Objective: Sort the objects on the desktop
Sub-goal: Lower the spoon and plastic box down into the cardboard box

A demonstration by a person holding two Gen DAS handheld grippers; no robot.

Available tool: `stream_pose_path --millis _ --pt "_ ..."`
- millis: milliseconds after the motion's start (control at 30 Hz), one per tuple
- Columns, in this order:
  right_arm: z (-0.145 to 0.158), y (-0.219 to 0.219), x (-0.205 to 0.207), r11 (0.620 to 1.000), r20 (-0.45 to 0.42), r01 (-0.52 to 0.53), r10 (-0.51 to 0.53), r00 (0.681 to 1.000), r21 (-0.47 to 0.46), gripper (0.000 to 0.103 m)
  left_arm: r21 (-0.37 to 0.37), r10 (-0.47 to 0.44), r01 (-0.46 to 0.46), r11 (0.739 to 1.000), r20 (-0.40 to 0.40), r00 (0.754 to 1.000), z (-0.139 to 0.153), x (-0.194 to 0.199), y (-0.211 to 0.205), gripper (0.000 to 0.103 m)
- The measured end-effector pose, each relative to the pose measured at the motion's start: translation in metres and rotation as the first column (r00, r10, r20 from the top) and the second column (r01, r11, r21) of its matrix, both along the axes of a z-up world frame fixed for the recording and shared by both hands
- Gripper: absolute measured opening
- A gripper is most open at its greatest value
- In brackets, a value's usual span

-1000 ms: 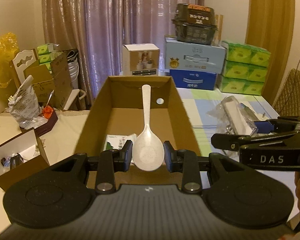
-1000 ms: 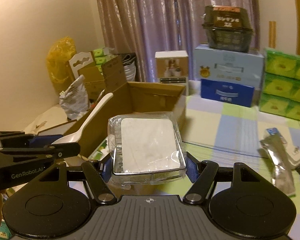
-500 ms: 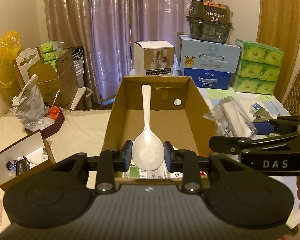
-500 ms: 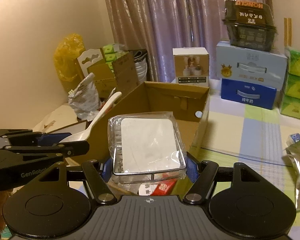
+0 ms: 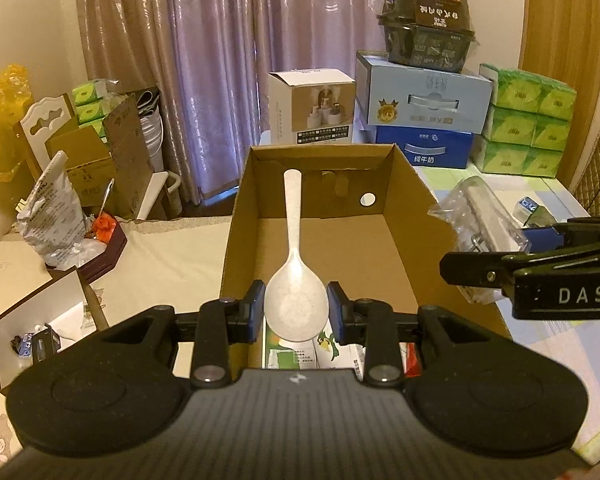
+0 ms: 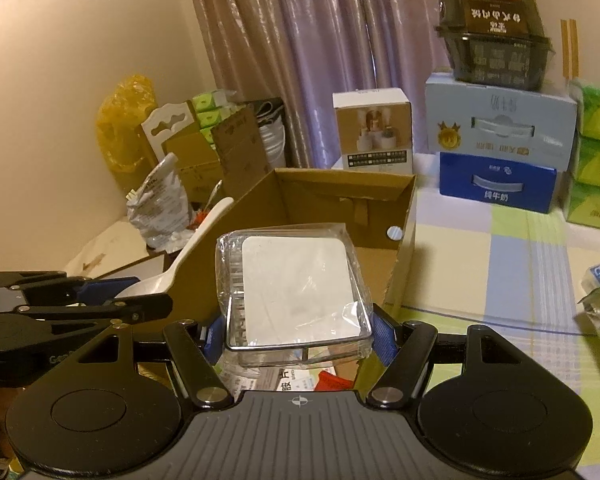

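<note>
Both grippers advanced over cardboard box [image 5: 400,216]; left gripper [image 5: 296,312] clamps speckled spoon [image 5: 294,280]

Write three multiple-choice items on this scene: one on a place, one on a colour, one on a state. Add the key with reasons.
1. Where does the dark snack tub stand?
A. on the pale blue carton
B. inside the cardboard box
C. on the floor

2. What colour is the spoon held by the left gripper?
A. red
B. white
C. black

3. What state is the right gripper in?
A. open and empty
B. shut on the spoon
C. shut on the plastic-wrapped tray

Key: 1 A, the tub sits atop the carton; 2 B, the bowl and handle are speckled white; 3 C, both pads press the tray's sides.
</note>
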State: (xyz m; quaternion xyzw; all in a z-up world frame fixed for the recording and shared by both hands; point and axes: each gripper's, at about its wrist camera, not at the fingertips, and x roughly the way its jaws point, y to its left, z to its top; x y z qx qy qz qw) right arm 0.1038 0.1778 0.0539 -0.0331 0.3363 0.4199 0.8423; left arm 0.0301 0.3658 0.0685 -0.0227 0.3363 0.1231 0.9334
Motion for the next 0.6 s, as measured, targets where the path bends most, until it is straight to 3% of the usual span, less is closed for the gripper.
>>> stream_pose_path --millis 600 --pt "-0.011 0.005 0.014 1.0 -0.017 0.022 -0.022 1.0 -0.001 0.067 0.009 -0.009 0.009 1.0 0.011 1.0 -0.013 0.012 0.009 0.032"
